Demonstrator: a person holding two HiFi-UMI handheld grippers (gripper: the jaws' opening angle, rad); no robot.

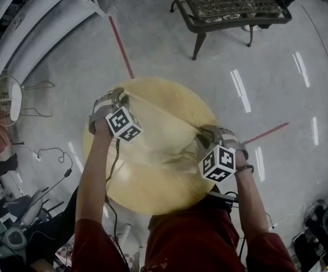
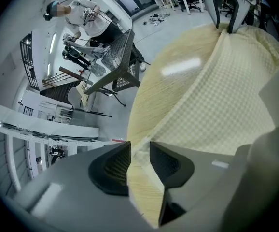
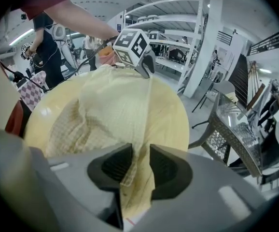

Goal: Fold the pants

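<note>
Head view: pale yellow checked-weave pants (image 1: 163, 143) lie on a round light-yellow wooden counter (image 1: 152, 200), running as a long band from the far left rim to the near right rim. The left gripper (image 1: 117, 97) sits at the far-left end of the cloth and the right gripper (image 1: 202, 136) at the near-right end, both angled steeply down onto it. One at each end probably keeps the band pulled straight and flat for a clean fold line. Left gripper view: the dark ribbed fingers (image 2: 167, 164) stand apart, a cloth edge runs up through the gap, and the pads are not squeezing it. The rest of the fabric stretches away across the counter top. Right gripper view: its fingers (image 3: 167, 170) are also apart. A thin hem hangs loose between them with bare counter showing beside it, so there is no clamp here either. Some bunching and wrinkles show on the near side of the pants, left of the right gripper. My judgement is that the cloth rests on the counter by its own weight, so this is a let-go or regrip point and the fold is not finished. A dark metal mesh chair (image 1: 226, 4) stands on the grey floor beyond the counter, well apart.
</note>
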